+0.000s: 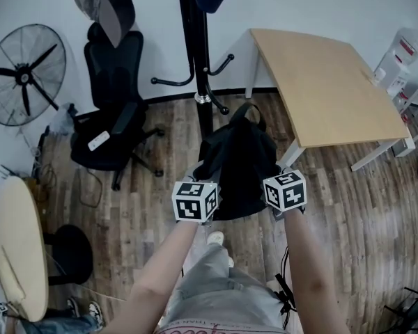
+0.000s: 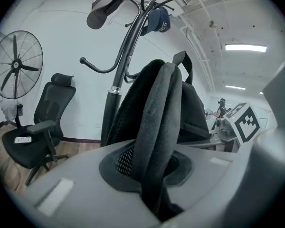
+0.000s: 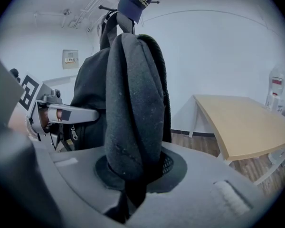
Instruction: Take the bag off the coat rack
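Observation:
A black backpack (image 1: 238, 164) hangs between my two grippers, just in front of the black coat rack (image 1: 197, 54). My left gripper (image 1: 203, 172) is shut on one padded shoulder strap (image 2: 154, 127). The other strap (image 3: 133, 113) is pinched in my right gripper (image 1: 279, 169), which is shut on it. In the left gripper view the bag's top loop (image 2: 183, 61) stands up with no hook through it. A navy cap (image 2: 156, 20) and a grey cap (image 2: 102, 13) hang on the rack's upper hooks. Whether the bag touches the pole, I cannot tell.
A black office chair (image 1: 115, 117) and a standing fan (image 1: 24, 72) are at the left. A wooden table (image 1: 327, 89) fills the right, close to the bag. A round tabletop (image 1: 17, 249) sits at the near left. The person's legs (image 1: 216, 291) are below the grippers.

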Tool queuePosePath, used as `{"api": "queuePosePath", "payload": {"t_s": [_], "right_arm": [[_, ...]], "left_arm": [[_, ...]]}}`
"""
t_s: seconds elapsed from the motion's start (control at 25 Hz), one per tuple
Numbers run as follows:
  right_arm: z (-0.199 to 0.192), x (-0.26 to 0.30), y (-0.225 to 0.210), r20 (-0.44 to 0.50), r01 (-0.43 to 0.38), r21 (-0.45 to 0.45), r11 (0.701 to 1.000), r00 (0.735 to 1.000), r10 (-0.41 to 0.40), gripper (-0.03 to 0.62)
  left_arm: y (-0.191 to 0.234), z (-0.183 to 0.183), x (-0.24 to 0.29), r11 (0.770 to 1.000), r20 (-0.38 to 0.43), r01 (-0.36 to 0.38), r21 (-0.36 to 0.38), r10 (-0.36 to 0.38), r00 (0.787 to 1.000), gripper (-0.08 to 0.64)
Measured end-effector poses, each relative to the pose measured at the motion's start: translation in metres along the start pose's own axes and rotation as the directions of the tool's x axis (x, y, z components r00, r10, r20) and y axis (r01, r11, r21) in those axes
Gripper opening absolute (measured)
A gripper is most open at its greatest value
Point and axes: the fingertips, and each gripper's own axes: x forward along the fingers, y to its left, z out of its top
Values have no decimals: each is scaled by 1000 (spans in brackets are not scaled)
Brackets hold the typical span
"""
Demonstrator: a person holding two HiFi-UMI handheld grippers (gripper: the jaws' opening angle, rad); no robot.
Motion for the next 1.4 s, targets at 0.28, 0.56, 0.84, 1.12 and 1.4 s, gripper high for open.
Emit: {"api": "queuePosePath", "payload": {"t_s": [0.28,0.56,0.84,1.12,1.4], "right_arm": [[11,-33,-20,40,83,53,995,996,-85,38],[20,-57,-43,59,151,71,986,986,-155,37],[35,-85,-63,92,232,109,967,966,-242,37],[49,-120,-80,113,326,147,934,932,-344,35],[63,-148,-88,143,385,141,912,904,-404,35]], "left_arm": [[-30,23,12,996,14,69,50,-70,997,74],[-57,41,28,986,16,134,99,-136,991,72],[-86,68,42,964,17,201,171,-207,978,72],[-120,96,49,939,44,255,229,-272,961,72],[-143,116,50,916,65,304,262,-331,941,74]]}}
